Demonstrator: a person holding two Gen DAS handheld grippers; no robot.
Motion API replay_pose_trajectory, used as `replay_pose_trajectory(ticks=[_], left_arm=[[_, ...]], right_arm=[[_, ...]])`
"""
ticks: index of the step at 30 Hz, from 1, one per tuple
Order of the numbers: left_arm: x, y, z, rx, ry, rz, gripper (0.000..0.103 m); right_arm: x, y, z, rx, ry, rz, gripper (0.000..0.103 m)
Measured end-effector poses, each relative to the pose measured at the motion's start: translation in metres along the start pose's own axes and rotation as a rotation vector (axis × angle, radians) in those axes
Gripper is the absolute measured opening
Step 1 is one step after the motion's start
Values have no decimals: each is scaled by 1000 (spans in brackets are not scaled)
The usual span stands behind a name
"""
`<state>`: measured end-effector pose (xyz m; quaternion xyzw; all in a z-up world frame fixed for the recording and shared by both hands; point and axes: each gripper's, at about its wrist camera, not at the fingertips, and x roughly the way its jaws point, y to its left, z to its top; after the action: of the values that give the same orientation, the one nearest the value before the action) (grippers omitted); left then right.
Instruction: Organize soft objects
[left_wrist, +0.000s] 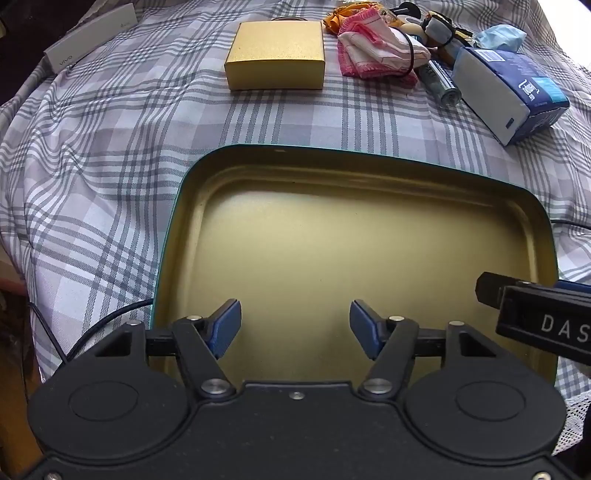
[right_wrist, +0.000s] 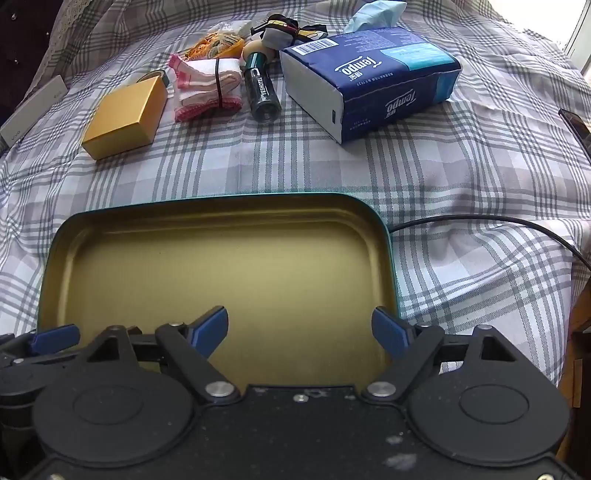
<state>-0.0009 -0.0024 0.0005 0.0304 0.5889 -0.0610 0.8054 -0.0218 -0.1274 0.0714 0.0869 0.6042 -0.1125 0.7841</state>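
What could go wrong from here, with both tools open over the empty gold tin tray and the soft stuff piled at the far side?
1. The pink-edged folded cloth bundle touches the dark green glass bottle; grabbing the cloth may roll the bottle.
2. The black cable runs beside the gold tin tray with the teal rim; the right tool could snag it.
3. The left tool and right tool hover close together and may collide.

I am working in a home, most likely on a bed: a rumpled grey plaid sheet (right_wrist: 461, 177) lies under household clutter, a tissue pack (right_wrist: 373, 77), lace trim (right_wrist: 74, 18).
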Motion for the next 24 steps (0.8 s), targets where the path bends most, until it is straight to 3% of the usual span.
replay_pose_trajectory(ticks=[15,24], left_arm=[[-2,-4,0,47,-31,14,57],[-7,-4,4,42,-105,35,58]], right_arm=[[4,2,3,-9,-2,6,84],[2,4,7,-22,-40,6,84]])
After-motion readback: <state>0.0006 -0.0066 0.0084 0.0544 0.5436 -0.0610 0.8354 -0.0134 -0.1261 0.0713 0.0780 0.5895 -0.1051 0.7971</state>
